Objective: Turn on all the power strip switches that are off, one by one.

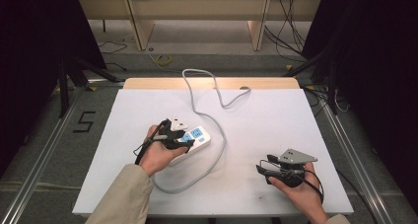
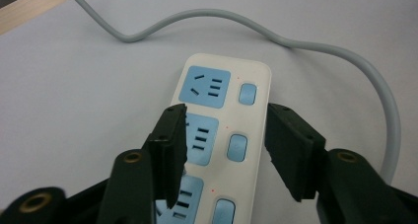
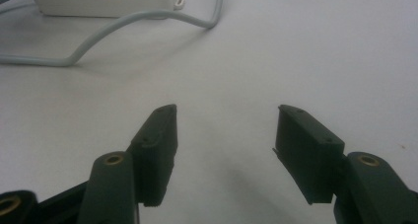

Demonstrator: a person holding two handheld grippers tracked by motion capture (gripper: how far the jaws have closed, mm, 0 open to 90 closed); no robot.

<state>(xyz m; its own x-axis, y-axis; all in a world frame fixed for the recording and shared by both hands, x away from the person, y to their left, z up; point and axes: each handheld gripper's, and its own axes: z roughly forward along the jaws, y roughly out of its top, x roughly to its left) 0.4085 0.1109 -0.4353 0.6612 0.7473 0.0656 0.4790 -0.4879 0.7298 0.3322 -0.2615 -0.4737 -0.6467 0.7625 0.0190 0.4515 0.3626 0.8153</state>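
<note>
A white power strip (image 1: pixel 198 136) with blue sockets and blue switches lies left of the table's middle, and its grey cable (image 1: pixel 220 144) loops round it and runs off the far edge. My left gripper (image 1: pixel 181 137) hovers just over the strip. In the left gripper view the strip (image 2: pixel 256 71) passes under the left gripper (image 2: pixel 224 110), whose jaws stand apart above the middle socket with no pad pressing on anything. The right gripper (image 1: pixel 261 168) rests at the front right, held low over the bare table. In the right gripper view the right gripper (image 3: pixel 226 110) is open with nothing between its jaws, with the strip (image 3: pixel 103 2) and cable (image 3: pixel 123 21) far off.
The white tabletop (image 1: pixel 296 115) has a wooden strip along its far edge. Beyond it stand wooden frame legs (image 1: pixel 140 26) with loose cables on the floor. A "5" (image 1: pixel 85 121) is marked on the floor at left. Dark curtains close both sides.
</note>
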